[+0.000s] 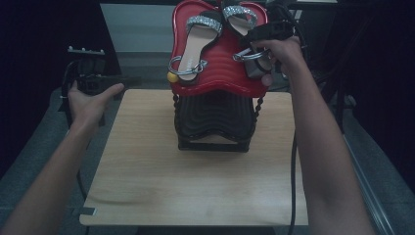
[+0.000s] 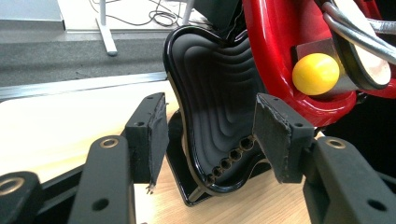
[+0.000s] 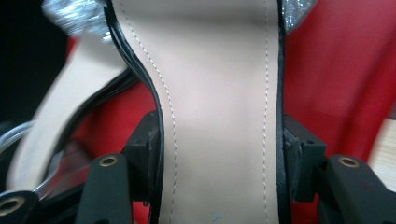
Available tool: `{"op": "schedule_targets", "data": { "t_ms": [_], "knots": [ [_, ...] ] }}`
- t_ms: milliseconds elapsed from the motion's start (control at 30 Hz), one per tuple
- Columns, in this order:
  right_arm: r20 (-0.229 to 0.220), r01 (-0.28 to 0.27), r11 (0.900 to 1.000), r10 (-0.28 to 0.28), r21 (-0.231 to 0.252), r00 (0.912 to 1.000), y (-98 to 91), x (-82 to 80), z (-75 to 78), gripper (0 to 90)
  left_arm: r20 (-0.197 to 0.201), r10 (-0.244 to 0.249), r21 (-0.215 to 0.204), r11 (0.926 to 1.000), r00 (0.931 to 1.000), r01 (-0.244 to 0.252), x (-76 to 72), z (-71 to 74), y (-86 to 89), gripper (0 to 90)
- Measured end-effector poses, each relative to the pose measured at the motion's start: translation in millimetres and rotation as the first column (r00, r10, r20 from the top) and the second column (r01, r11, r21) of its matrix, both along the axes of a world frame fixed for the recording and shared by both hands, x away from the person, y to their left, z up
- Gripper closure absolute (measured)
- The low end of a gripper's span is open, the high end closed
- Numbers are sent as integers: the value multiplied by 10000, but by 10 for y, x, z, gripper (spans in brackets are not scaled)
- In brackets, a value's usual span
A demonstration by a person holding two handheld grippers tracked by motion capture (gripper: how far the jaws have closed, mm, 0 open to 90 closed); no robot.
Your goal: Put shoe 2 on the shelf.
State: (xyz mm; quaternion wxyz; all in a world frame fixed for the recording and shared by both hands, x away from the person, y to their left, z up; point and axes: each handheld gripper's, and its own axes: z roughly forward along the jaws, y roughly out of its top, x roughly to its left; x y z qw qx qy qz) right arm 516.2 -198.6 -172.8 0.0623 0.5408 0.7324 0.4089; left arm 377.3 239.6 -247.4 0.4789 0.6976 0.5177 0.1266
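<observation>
The right gripper (image 1: 262,58) is clamped on the right sandal (image 3: 219,116): in the right gripper view its two black jaws press against the sandal's two dark edges, with the beige stitched insole between them. That sandal lies on the red shelf (image 1: 220,73), the top tier of a shoe rack, and its silver glitter strap (image 1: 241,13) sits toward the far end. Just beside it on the same shelf lies the left sandal (image 1: 195,44), with a matching strap and a silver ankle loop. A small yellow ball (image 1: 172,77) sits at the red shelf's left edge. Under it is a black shelf (image 1: 215,115), and the rack stands on a light wooden table (image 1: 147,181). The left gripper (image 1: 85,81) is off the table's left edge, well apart from the rack; its jaws stand wide open and empty, facing the black shelf.
</observation>
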Motion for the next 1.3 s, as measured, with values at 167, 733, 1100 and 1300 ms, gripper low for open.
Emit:
{"op": "schedule_targets", "data": {
  "t_ms": [167, 733, 1100, 1300],
  "knots": [
    [238, 356, 9986, -347, -398, 9991, 55, -8, 1, 384, -47, 6, -13, 10000, 10000, -6, 3, -12, -10, 454],
    [481, 313, 9927, -258, -1168, 9985, 134, -77, -10, 403, -9, -102, 80, 9999, 9999, 102, -6, 1, -105, 453],
    [840, 2020, 9676, -1910, -1517, 9780, 224, -177, 5, 425, 17, -98, 53, 9999, 10000, 98, -5, 7, -100, 453],
    [771, 1902, 9650, -1789, -1808, 9808, 256, -154, -3, 398, 47, -131, 73, 9999, 9999, 130, -19, 4, -99, 452]
  ]
}}
